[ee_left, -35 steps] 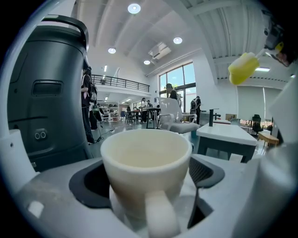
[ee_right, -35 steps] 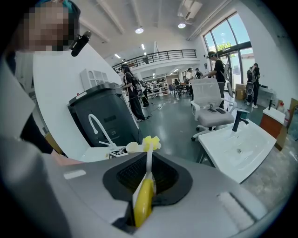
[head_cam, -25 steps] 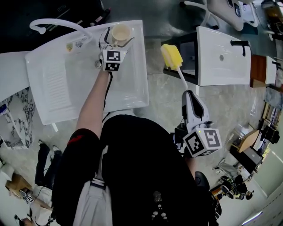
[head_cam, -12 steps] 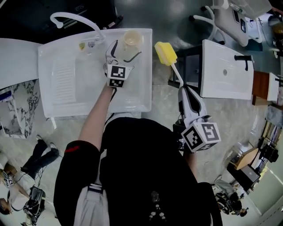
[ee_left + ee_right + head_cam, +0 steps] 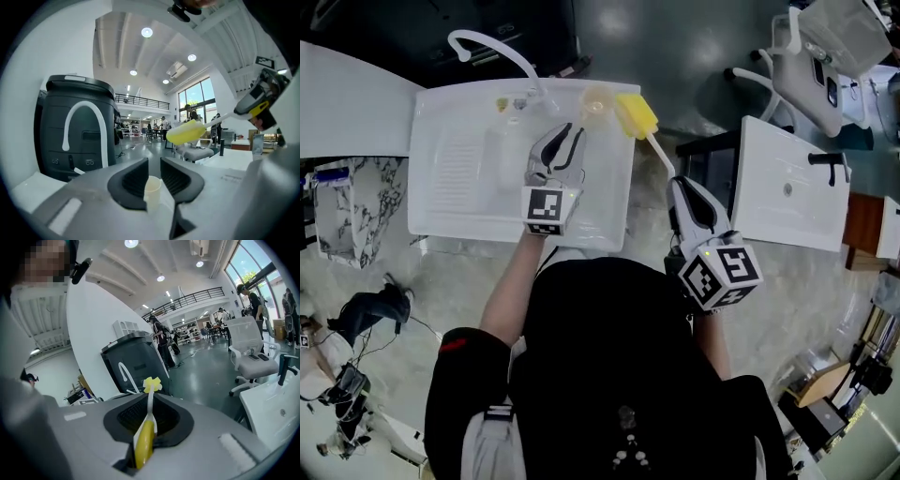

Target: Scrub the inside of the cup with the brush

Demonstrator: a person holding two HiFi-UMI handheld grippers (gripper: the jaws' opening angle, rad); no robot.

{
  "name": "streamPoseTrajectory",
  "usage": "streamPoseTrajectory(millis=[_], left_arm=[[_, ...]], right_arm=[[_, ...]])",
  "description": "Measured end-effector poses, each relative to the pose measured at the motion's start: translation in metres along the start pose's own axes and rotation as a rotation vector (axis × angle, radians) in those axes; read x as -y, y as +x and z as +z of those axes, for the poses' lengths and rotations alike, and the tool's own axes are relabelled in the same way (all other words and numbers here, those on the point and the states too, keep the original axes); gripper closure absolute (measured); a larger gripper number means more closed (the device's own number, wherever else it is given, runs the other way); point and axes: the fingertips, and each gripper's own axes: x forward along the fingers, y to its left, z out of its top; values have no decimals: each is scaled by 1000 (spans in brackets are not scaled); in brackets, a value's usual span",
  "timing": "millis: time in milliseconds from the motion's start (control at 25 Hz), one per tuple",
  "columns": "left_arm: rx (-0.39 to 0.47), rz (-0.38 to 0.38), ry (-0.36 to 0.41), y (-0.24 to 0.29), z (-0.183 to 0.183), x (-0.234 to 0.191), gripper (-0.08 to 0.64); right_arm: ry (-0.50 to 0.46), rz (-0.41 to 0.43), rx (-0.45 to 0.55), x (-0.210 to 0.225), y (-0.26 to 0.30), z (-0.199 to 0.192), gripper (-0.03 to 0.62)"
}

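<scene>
1. The left gripper (image 5: 565,131) had its jaws almost together. They had just been closing, and they held nothing.
2. The small pale cup (image 5: 594,99) stood past them on the white sink's (image 5: 469,220) back edge.
3. The jaws of the right gripper (image 5: 678,183) squeezed the yellow sponge brush (image 5: 636,115), its head just beside the cup.
</scene>
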Motion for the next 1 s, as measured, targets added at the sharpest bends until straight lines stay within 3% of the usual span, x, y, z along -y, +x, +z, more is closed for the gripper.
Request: streamPoseTrajectory(millis=[160, 360, 1000], left_arm=[[24, 92, -9, -24, 28, -4, 558], [65, 180, -25, -56, 60, 0, 558], [244, 186, -58, -129, 148, 71, 558]], right_arm=[[-20, 64, 17, -2, 2, 8, 557], [-40, 136, 44, -5, 4, 18, 557], [-176, 296, 176, -18, -36, 67, 558]])
